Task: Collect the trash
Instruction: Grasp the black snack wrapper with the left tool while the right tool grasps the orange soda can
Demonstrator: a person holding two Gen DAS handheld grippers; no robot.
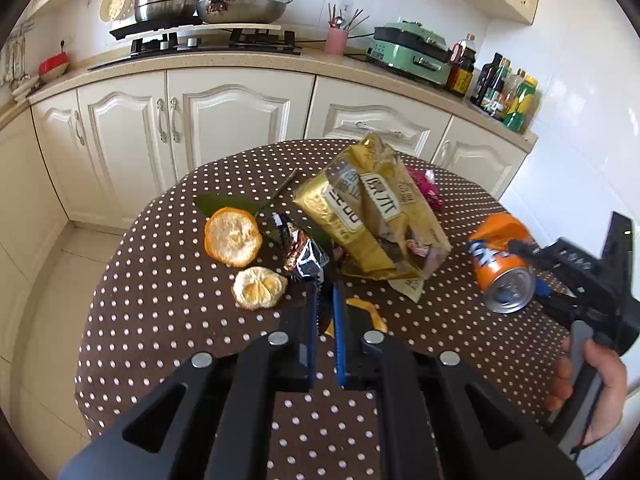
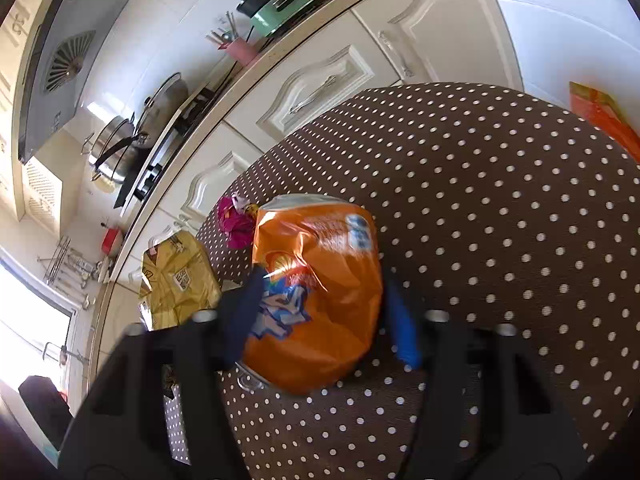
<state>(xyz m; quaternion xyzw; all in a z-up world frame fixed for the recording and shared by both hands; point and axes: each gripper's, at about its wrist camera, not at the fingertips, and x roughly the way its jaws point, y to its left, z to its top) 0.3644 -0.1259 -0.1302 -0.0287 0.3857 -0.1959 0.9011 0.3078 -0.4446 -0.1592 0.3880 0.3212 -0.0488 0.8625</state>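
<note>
Left hand-held gripper (image 1: 325,300) pinched narrow on dark foil wrapper (image 1: 306,258); right hand-held gripper (image 2: 324,312) clamping dented orange can (image 2: 316,292) above dotted desk (image 2: 500,220).

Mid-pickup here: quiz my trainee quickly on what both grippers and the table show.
1. True or false: the crushed orange soda can sits between the right gripper's fingers.
2. What lies at the left gripper's fingertips? A gold snack bag; B dark crinkled foil wrapper; C pink wrapper.
3. How many round orange-peel cups lie on the brown polka-dot tablecloth?
Key: 1 true; 2 B; 3 two.
</note>
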